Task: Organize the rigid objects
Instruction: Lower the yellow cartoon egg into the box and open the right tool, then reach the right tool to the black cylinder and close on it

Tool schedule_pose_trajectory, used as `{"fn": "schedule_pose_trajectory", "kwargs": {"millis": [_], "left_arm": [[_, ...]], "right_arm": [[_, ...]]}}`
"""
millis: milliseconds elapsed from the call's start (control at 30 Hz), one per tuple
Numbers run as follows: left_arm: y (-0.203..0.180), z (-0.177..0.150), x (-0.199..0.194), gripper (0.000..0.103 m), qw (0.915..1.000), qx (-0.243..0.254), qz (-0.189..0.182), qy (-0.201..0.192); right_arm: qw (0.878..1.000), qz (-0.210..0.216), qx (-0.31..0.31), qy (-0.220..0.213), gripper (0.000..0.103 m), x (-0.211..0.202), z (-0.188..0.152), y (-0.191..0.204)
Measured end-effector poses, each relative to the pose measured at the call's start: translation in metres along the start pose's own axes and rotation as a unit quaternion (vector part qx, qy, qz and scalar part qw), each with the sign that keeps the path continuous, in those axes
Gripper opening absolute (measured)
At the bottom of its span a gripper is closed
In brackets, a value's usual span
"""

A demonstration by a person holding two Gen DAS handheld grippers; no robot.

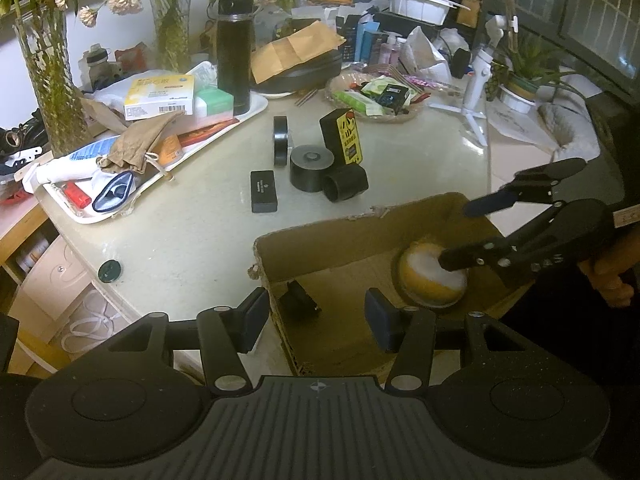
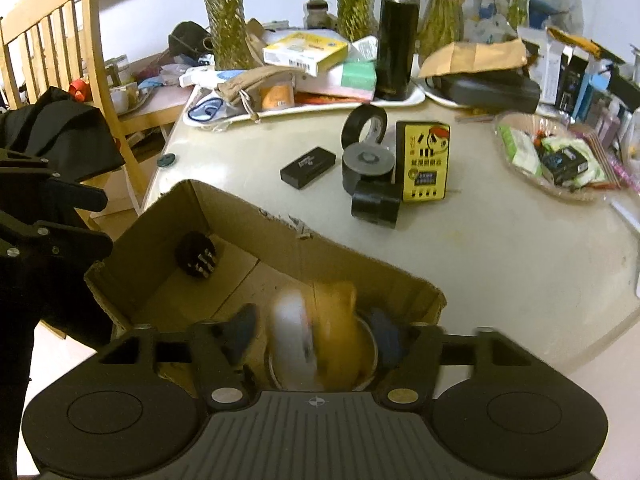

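Observation:
An open cardboard box (image 1: 320, 236) sits at the table's near edge; it also shows in the right wrist view (image 2: 248, 224). Inside lie a small black part (image 1: 299, 303) and a yellow-and-white round tub (image 1: 430, 278), blurred in the right wrist view (image 2: 320, 336). My right gripper (image 2: 314, 334) is open, its fingers either side of the tub over the box; I also see it in the left wrist view (image 1: 456, 232). My left gripper (image 1: 316, 318) is open and empty above the box's near left corner. On the table stand black tape rolls (image 1: 311, 168), a yellow-black box (image 1: 344, 136) and a flat black case (image 1: 263, 191).
A white tray (image 1: 224, 128) of clutter with a black flask (image 1: 234, 52) is at the back left. A basket of packets (image 1: 376, 96) is at the back right. A small dark cap (image 1: 109, 271) lies near the table's left edge. A wooden chair (image 2: 60, 40) stands left.

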State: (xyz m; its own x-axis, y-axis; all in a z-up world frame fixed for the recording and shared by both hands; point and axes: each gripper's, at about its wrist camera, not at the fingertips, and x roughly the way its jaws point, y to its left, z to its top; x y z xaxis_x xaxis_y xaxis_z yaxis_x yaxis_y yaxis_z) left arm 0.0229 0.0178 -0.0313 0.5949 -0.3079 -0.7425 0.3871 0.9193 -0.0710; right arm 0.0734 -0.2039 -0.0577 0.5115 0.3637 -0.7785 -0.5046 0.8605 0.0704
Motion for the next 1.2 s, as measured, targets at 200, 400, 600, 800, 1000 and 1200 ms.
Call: {"fn": "schedule_pose_trajectory", "kwargs": {"millis": [200, 400, 600, 800, 1000, 1200], "left_arm": [[0.002, 0.001, 0.001, 0.052, 1.0000, -0.002, 0.003, 0.002], [0.002, 0.002, 0.002, 0.052, 1.0000, -0.006, 0.004, -0.001], [0.003, 0.002, 0.002, 0.052, 0.9999, -0.008, 0.011, -0.002], [0.001, 0.004, 0.003, 0.052, 0.9999, -0.004, 0.015, -0.003], [0.002, 0.008, 0.003, 0.052, 0.9999, -0.011, 0.008, -0.007], [0.003, 0.017, 0.009, 0.052, 0.9999, -0.010, 0.002, -0.011]], "right_arm": [[1.000, 0.003, 0.021, -0.021, 0.101, -0.009, 0.000, -0.007], [0.999, 0.000, 0.040, -0.037, 0.103, -0.013, 0.000, -0.013], [0.998, -0.013, 0.057, -0.039, 0.103, -0.011, -0.001, -0.017], [0.995, -0.026, 0.069, -0.066, 0.103, -0.017, -0.003, -0.020], [0.994, -0.031, 0.079, -0.070, 0.103, -0.018, -0.003, -0.023], [0.993, -0.024, 0.095, -0.066, 0.103, -0.016, 0.005, -0.028]]}}
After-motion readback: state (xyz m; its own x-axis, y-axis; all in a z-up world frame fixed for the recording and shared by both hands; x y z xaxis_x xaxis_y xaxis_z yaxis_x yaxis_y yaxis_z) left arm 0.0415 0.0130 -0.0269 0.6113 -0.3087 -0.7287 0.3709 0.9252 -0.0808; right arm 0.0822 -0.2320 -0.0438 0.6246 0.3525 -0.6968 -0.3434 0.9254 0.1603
